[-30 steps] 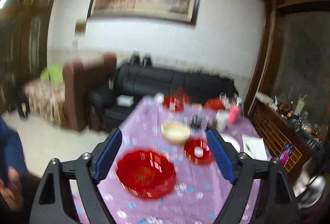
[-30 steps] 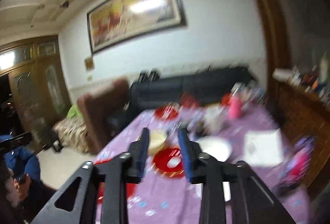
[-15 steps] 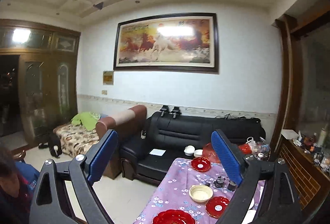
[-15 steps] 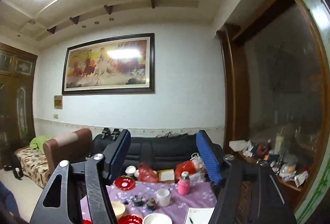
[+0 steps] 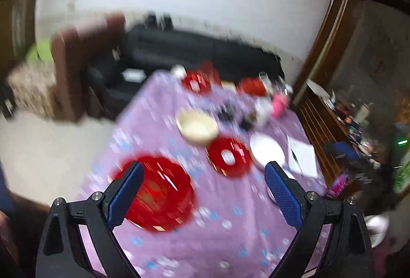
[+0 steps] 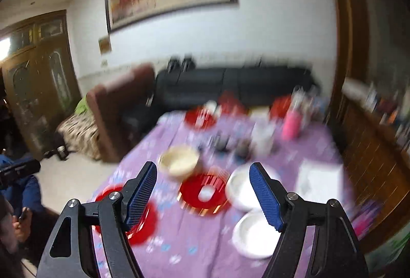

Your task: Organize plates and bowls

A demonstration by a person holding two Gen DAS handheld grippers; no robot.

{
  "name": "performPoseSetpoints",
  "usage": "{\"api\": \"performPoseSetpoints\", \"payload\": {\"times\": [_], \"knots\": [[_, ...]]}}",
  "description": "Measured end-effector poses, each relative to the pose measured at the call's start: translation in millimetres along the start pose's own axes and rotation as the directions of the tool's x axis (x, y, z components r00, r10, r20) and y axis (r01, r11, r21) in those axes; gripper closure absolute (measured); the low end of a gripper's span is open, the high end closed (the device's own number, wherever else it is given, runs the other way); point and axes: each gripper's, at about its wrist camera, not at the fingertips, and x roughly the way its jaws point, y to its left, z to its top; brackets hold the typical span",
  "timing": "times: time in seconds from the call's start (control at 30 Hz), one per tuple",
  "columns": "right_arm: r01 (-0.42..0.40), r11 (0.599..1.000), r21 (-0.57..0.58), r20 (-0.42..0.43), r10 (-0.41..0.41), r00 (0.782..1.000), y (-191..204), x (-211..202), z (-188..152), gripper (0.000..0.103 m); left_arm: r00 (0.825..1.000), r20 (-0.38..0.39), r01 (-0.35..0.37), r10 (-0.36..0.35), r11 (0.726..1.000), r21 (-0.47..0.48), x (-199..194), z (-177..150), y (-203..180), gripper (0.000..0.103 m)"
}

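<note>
Left wrist view first, and heavy blur is noted throughout. The left gripper (image 5: pixel 202 191) is held above the purple tablecloth (image 5: pixel 230 239) with its jaws spread wide and nothing pinched between them. Behind the left jaw, partly hidden by it, the large red bowl (image 5: pixel 164 196) is seen. Ahead and between the jaws lies the cream bowl (image 5: pixel 197 126), then the small red plate (image 5: pixel 229 157), and just inside the right jaw the white plate (image 5: pixel 266 150).

Over to the right wrist view: the right gripper (image 6: pixel 203 194) is also carried clear of the table, jaws parted and empty. The large red bowl (image 6: pixel 143 219) is glimpsed behind its left jaw, the cream bowl (image 6: pixel 179 159) just ahead of that jaw, the small red plate (image 6: pixel 205 194) squarely between the jaws, and two white plates (image 6: pixel 241 191) (image 6: pixel 253 234) at the right jaw.

No long axis is offered by these round dishes, so any approach angle would serve. The red bowl is judged nearer the left gripper; the white plates are judged nearer the right.
</note>
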Motion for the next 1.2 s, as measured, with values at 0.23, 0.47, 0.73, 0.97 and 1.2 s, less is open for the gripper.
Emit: {"api": "performPoseSetpoints", "payload": {"times": [0.23,0.47,0.73,0.97,1.2], "knots": [[-0.061,0.948,0.312,-0.248,0.143,0.958,-56.8,143.1,-96.2,0.051,0.998,-0.062,-0.01,0.003,0.995,-0.104,76.0,-48.5,19.5,0.008],[-0.02,0.941,0.339,-0.272,0.118,0.955,-50.2,185.0,-123.5,0.051,0.991,-0.127,-0.048,0.03,0.988,-0.146,96.3,-57.0,35.9,0.008],[0.024,0.907,0.421,-0.278,0.104,0.955,-65.9,226.6,-117.9,0.051,0.989,-0.149,-0.052,0.026,0.983,-0.174,101.0,-67.2,41.0,0.008],[0.02,0.905,0.425,-0.283,0.112,0.953,-57.3,238.6,-116.6,0.051,0.987,-0.145,-0.085,0.066,0.988,-0.13,100.8,-75.8,38.8,0.008],[-0.072,0.94,0.334,-0.144,0.126,0.982,-60.9,144.6,-120.8,0.051,0.984,-0.17,-0.061,0.046,0.995,-0.085,112.9,-83.8,26.7,0.008]]}}
